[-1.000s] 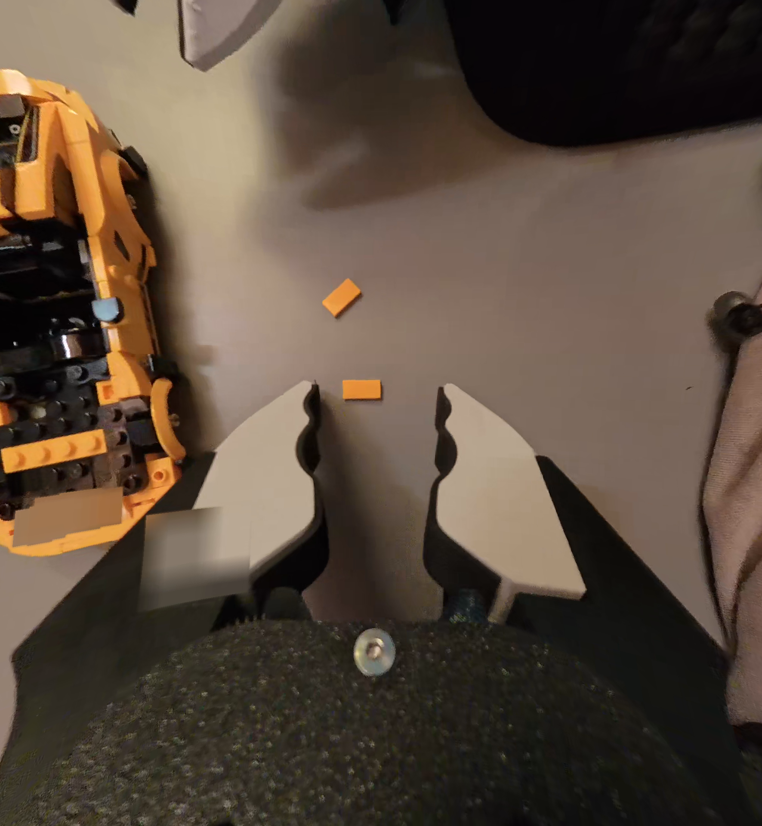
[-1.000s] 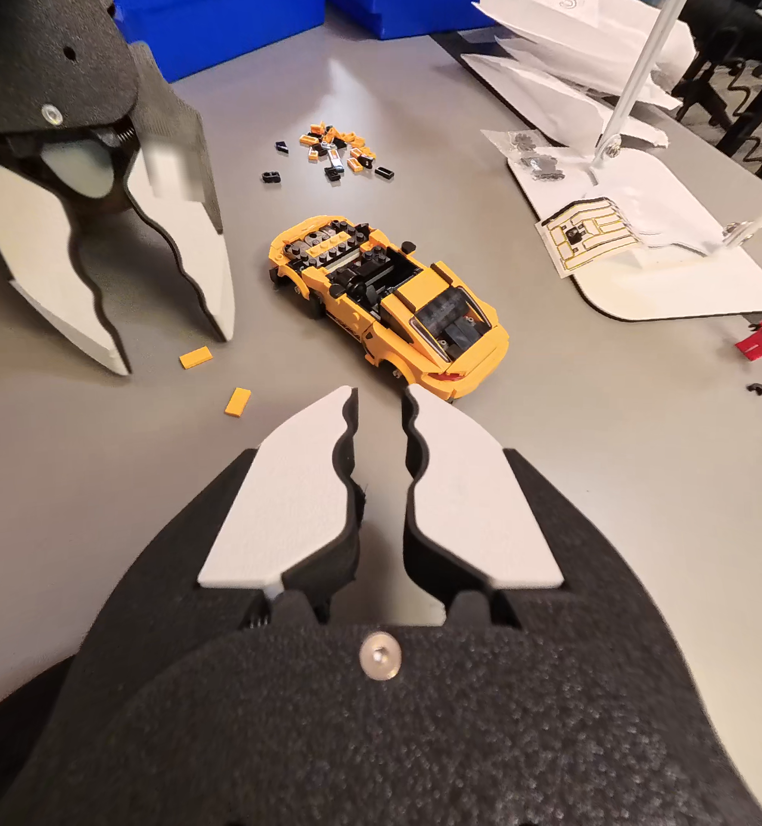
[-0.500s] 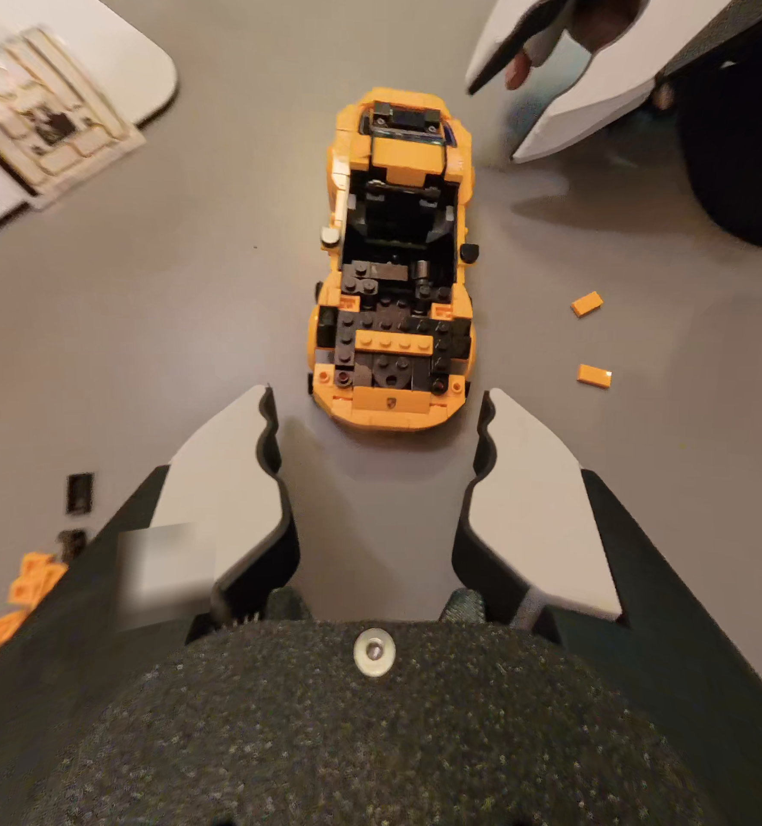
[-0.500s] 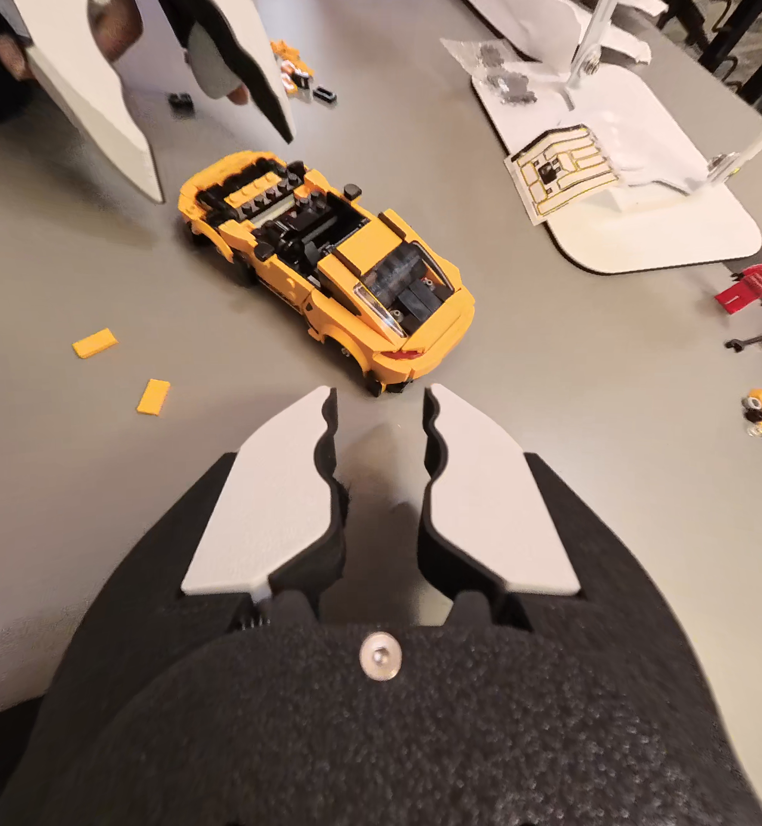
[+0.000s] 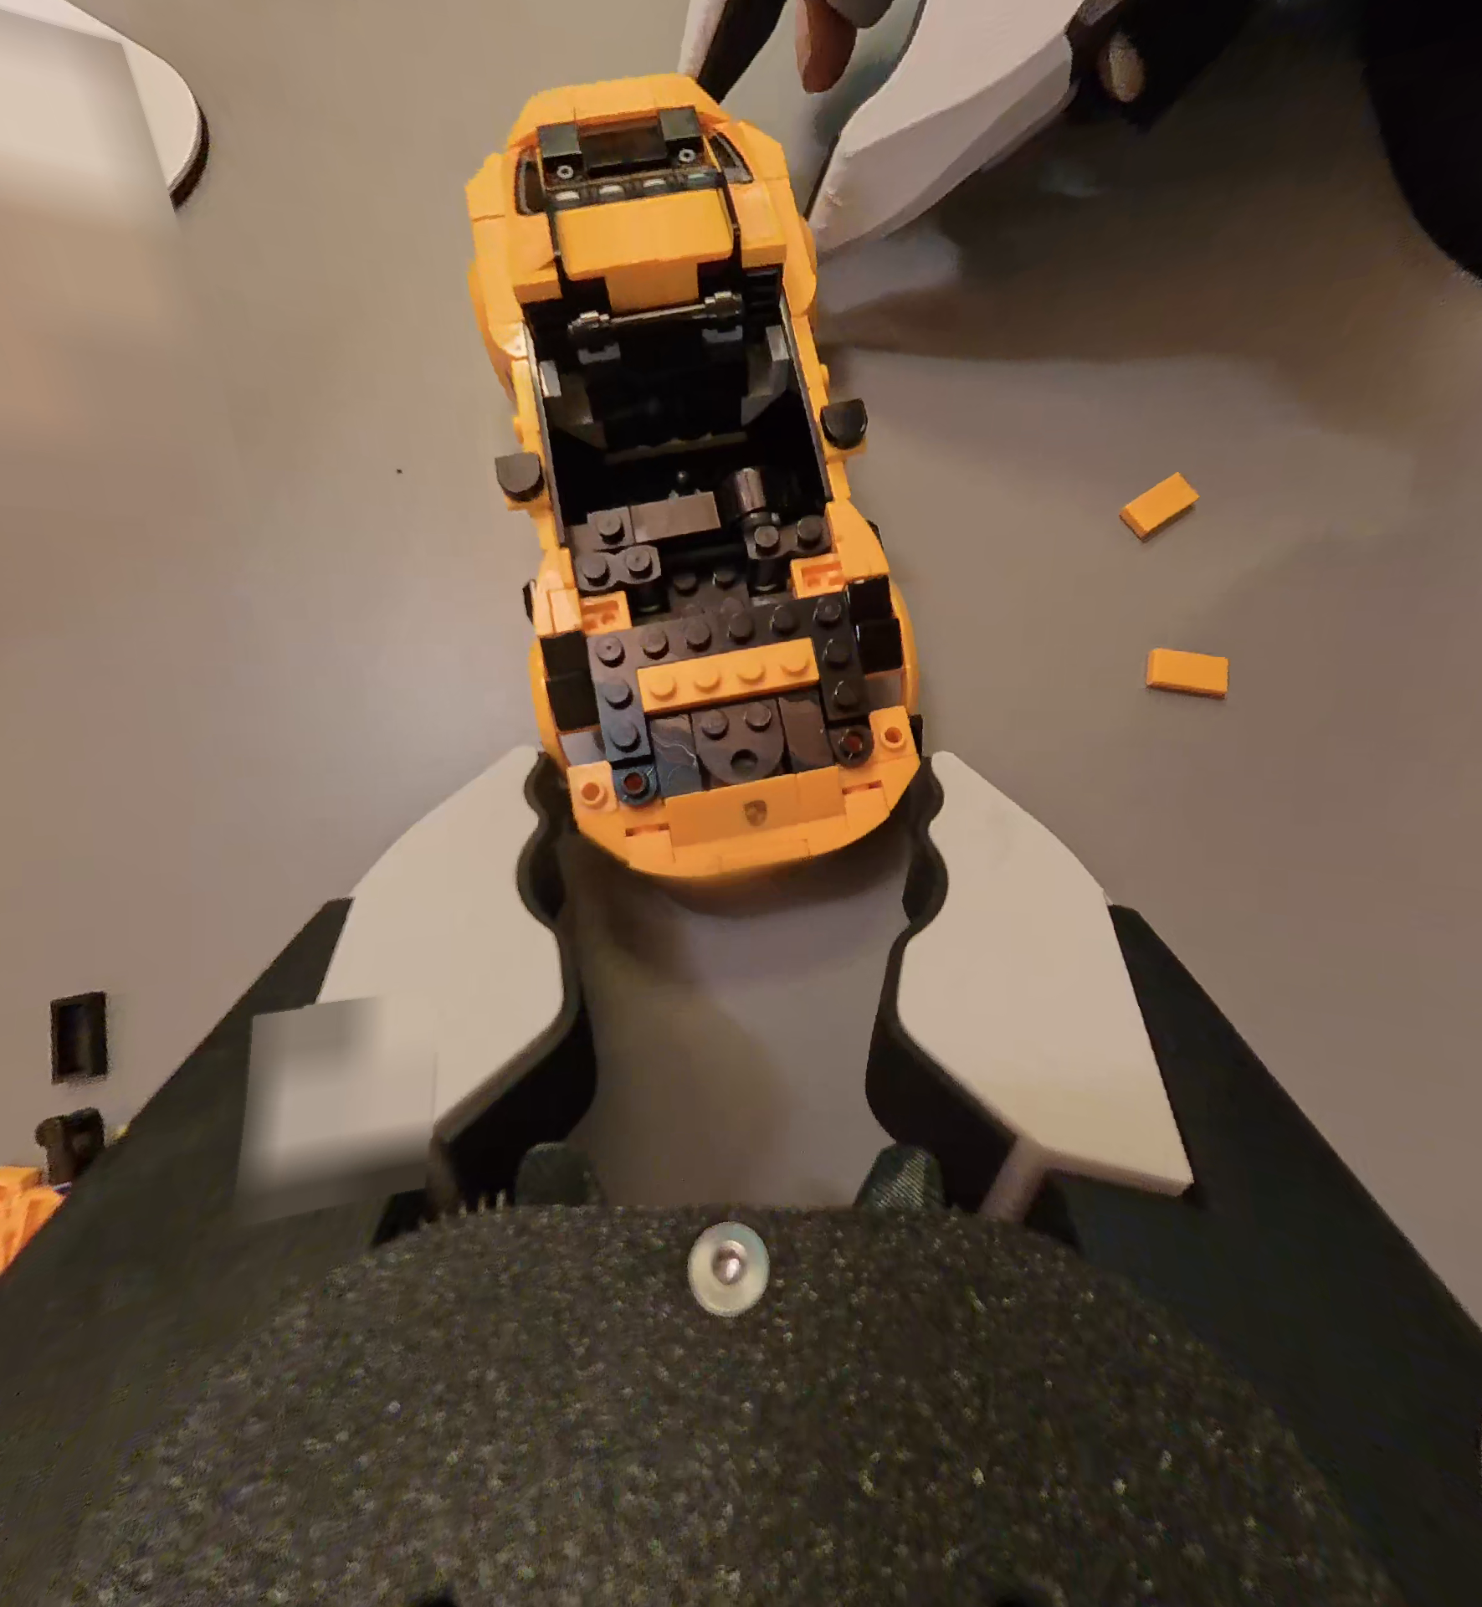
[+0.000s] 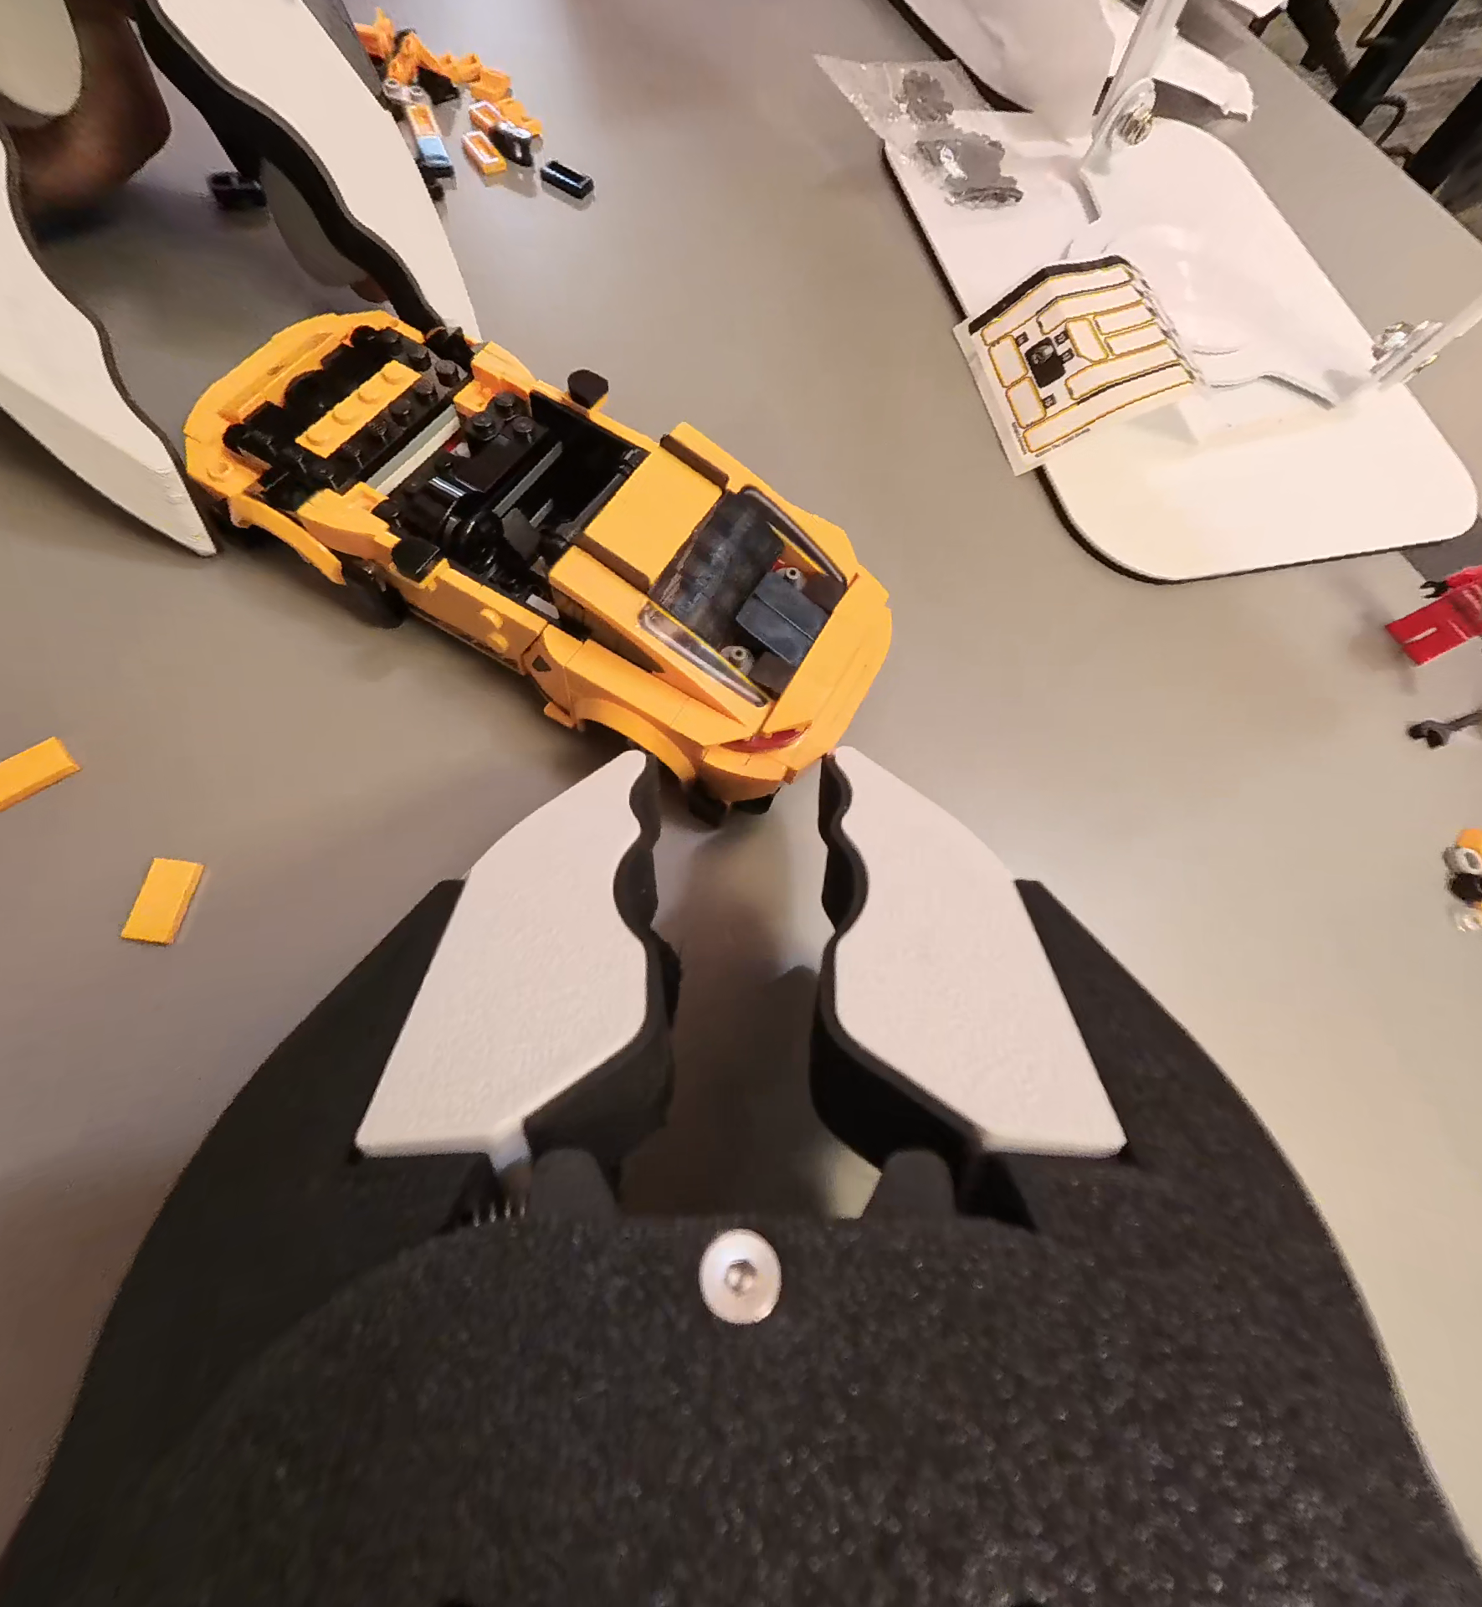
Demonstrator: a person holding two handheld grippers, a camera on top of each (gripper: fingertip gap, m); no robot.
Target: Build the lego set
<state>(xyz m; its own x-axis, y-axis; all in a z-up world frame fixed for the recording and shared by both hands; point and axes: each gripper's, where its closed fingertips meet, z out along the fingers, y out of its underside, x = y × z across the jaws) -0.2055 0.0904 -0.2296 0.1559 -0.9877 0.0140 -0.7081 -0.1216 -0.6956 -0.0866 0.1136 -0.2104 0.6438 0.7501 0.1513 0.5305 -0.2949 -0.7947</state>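
Half a second ago the left gripper [image 5: 733,787] hung short of the partly built orange and black brick car [image 5: 685,513]. Now its wide-spread fingers flank the car's front bumper at the centre of the left wrist view, close beside both front corners, though contact is not clear. The right gripper [image 6: 733,770] has also closed in: in the right wrist view its tips, moderately parted and empty, sit just before the car's rear corner at mid-frame. A second ago the left gripper stood over the two loose flat orange tiles [image 5: 1159,506] [image 5: 1187,671]; these lie untouched on the grey table [image 5: 241,652], at the right of the left wrist view.

This looks like the car being braced at both ends before the next piece goes on, rather than a tile being picked up first.

The car stands on its wheels on the table, running from upper left to centre in the right wrist view. Its orange shell is largely complete, with a smoky transparent rear window, but the cabin is roofless and the front deck shows bare black studs and one orange studded strip. A heap of small orange and black loose pieces [image 6: 468,113] lies at the top of that view.
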